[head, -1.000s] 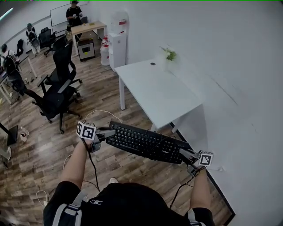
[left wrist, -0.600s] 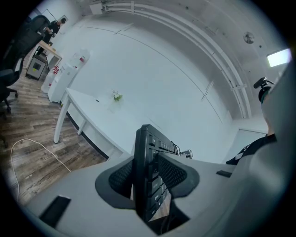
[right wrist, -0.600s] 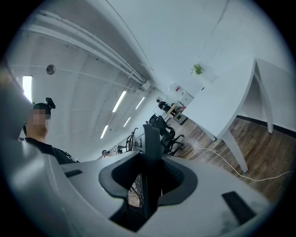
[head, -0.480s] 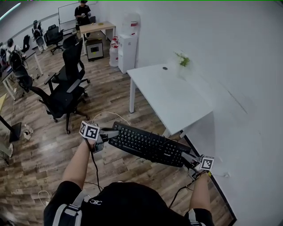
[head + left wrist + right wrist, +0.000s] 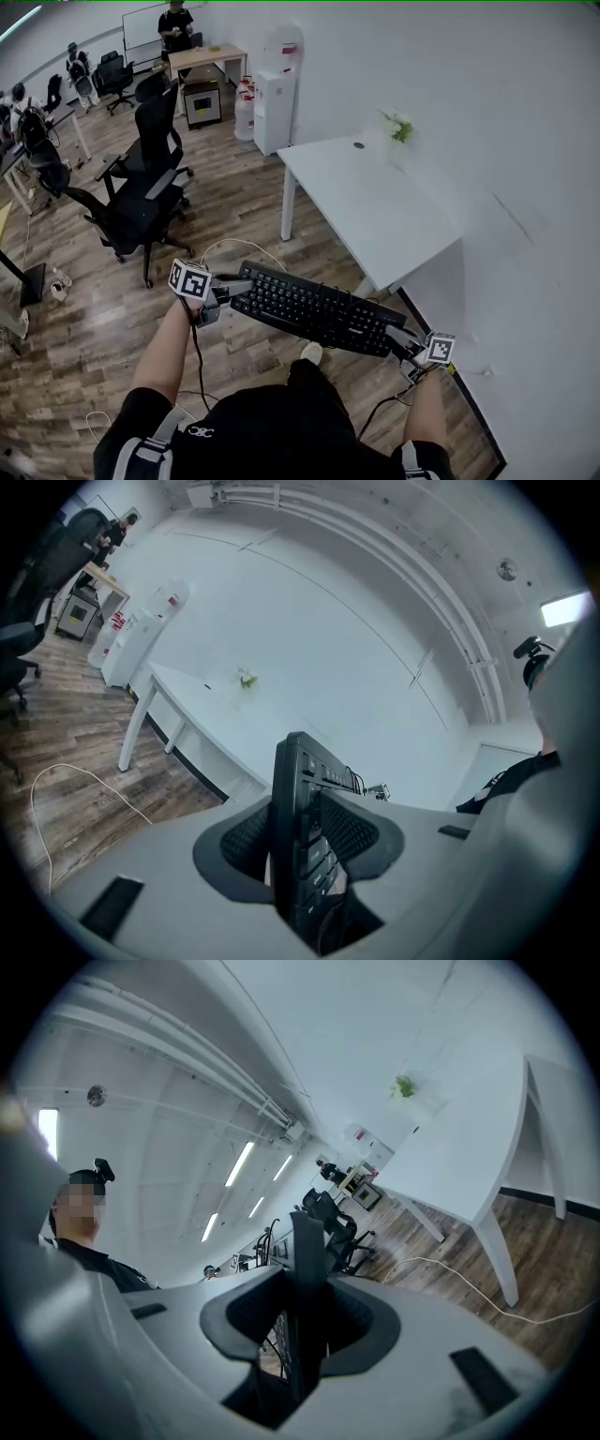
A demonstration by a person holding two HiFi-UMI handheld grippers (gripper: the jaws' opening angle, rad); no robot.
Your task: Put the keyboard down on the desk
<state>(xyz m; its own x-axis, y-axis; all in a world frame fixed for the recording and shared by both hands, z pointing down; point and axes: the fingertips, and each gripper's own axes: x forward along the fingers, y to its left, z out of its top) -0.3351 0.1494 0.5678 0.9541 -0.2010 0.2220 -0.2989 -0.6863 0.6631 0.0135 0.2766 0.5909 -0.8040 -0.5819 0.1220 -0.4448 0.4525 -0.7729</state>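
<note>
Keyboard [image 5: 309, 309] is up in the air: black, keys facing up, carried btwn both grippers over the wood floor [image 5: 84, 319]. It's not on the desk [image 5: 375, 202]. It hangs just short of the desk's near corner, no contact w/ the top. In head view it runs on a slant, upper left to lower right.

Left gripper [image 5: 236, 287] is clamped on the keyboard's left end. In left gripper view the board stands edge-on btwn the two dark pads, both pressed against it, keys on the right-hand face. Left marker cube [image 5: 189, 279] sits at the hand end. Right gripper [image 5: 401, 336] is clenched on the right end the same way: in right gripper view a thin black edge is wedged btwn its pads. Right marker cube [image 5: 439, 349] shows low right, nr the foot of the wall [image 5: 506, 112].

Desk is white and stands against the white wall. A small green plant [image 5: 397, 127] is on the far side by the wall, w/ a dark round hole [image 5: 358, 145] nr it. White cable [image 5: 234, 246] loops on the floor by the desk's front leg.

Left of the desk are black office chairs [image 5: 141, 192]. Further back: white water dispenser [image 5: 278, 94] w/ bottles [image 5: 246, 98] beside it, wooden table [image 5: 206, 56], people [image 5: 175, 23] in bkgd. One shoe [image 5: 312, 353] of the wearer shows just below the keyboard.
</note>
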